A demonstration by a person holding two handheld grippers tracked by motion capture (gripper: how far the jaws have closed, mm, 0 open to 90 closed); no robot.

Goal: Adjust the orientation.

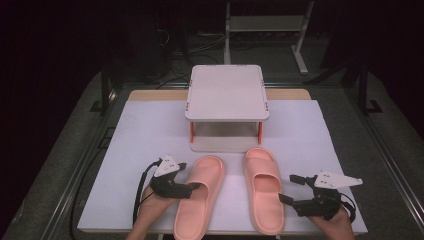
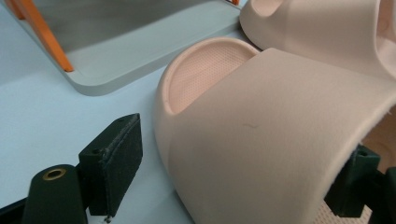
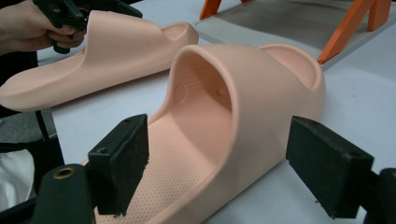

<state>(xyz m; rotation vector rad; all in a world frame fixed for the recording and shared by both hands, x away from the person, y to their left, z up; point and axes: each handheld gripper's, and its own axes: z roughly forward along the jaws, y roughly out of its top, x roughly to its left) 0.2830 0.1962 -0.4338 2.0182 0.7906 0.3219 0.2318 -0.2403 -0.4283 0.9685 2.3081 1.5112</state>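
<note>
Two pink slide slippers lie side by side on the white table cover. My left gripper (image 1: 189,176) is at the left slipper (image 1: 200,200), its jaws straddling the outer side of the strap. In the left gripper view the left pad (image 2: 116,161) stands a little apart from the left slipper's strap (image 2: 261,140), while the right pad (image 2: 356,182) sits under the strap's edge. My left gripper (image 2: 233,172) is open. My right gripper (image 1: 287,188) is open beside the right slipper (image 1: 263,192). My right gripper (image 3: 224,172) has its pads wide on either side of the right slipper's strap (image 3: 247,93), touching neither side.
A low grey two-level rack (image 1: 227,92) with orange legs stands just beyond the slippers' toes; its lower board (image 2: 140,60) lies close to the left slipper. The table's front edge runs right below both hands. Dark floor and frames surround the table.
</note>
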